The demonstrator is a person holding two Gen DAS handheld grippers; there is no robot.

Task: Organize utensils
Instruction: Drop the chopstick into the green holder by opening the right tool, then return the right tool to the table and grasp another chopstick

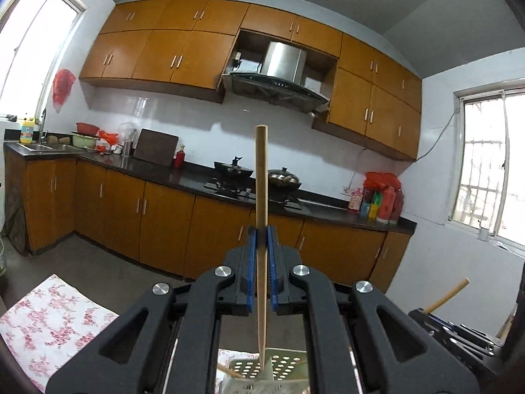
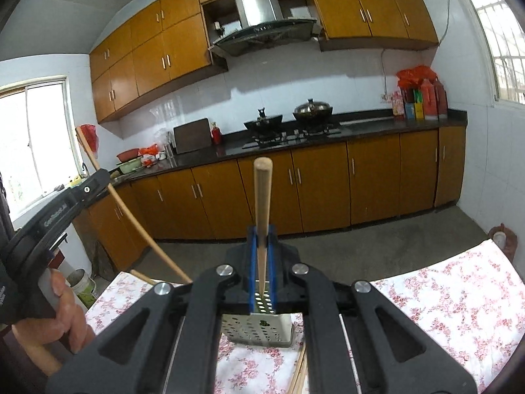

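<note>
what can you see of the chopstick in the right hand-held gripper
The chopstick is a pale wooden stick, thick and blunt at the top, tapering downward. It stands nearly upright, clamped between the blue pads of the right hand-held gripper, which is shut on it below its middle. Its thin tip hangs just above the perforated metal holder on the floral tablecloth; whether tip and holder touch cannot be told.

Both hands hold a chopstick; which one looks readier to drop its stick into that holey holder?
Probably the right gripper: its chopstick tip hangs just over the perforated holder.
</note>
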